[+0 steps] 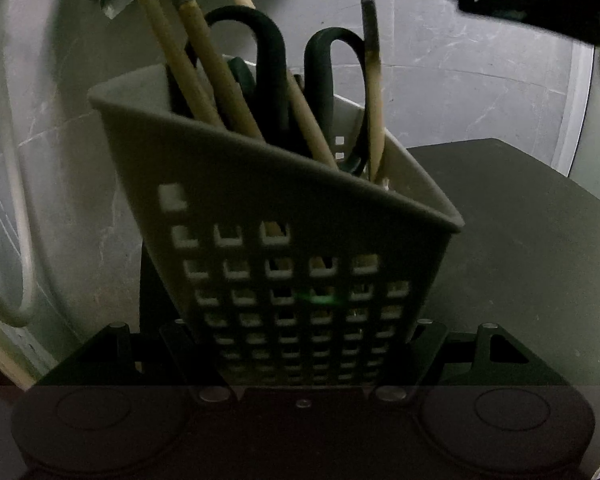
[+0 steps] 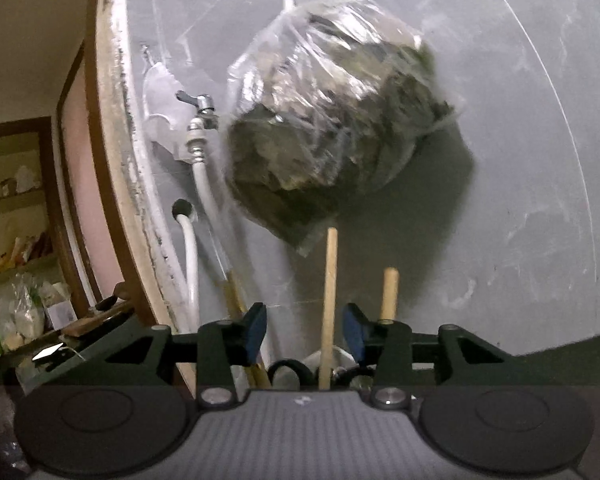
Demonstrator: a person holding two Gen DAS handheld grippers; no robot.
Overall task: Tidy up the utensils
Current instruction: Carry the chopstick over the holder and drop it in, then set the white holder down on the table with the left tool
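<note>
My left claw [image 1: 304, 344] squeezes the basket [image 1: 260, 208]. My right claw [image 2: 305, 330] is open around a stick [image 2: 329, 300], not touching.

place: home utility corner | wall tap [image 2: 199, 109], hose [image 2: 191, 264], cluttered shelves [image 2: 16, 240]

Your left wrist camera sat very close to the grey perforated plastic caddy [image 1: 284, 216], looking slightly down on it from the front, so it filled the middle of the view. Your right wrist camera looked level at the grey wall [image 2: 500, 160] from above that caddy, with a clear plastic bag [image 2: 332, 120] hanging near. Both views shared the black-handled scissors [image 1: 296, 80] and the pale wooden sticks [image 2: 328, 304].
</note>
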